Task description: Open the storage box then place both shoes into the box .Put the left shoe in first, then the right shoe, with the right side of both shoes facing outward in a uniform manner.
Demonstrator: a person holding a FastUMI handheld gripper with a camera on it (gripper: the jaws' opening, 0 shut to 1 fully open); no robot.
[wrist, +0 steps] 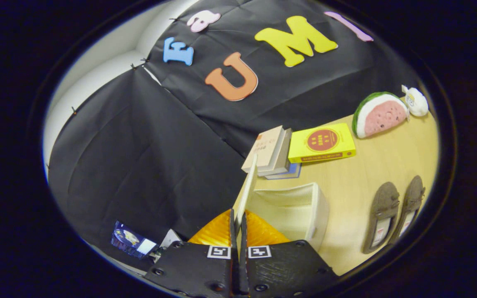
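My gripper [238, 221] is shut on the white lid [249, 187] of the storage box, holding its thin edge between both orange-backed fingers. The lid stands lifted, tilted up and away from the fingers. Just to the right of the fingers sits the white storage box [319, 209], its top uncovered and its inside pale and bare. Two dark brown shoes lie side by side on the wooden table to the right of the box: the nearer shoe [381, 215] and the farther shoe [410, 207], toes pointing away, light insoles showing.
Beyond the box lie a stack of books [269, 151] and a yellow book [321, 142]. A watermelon-slice plush [379, 114] and a small white toy [415, 101] sit at the far end of the wooden table [358, 174]. A blue packet [131, 240] lies off to the left.
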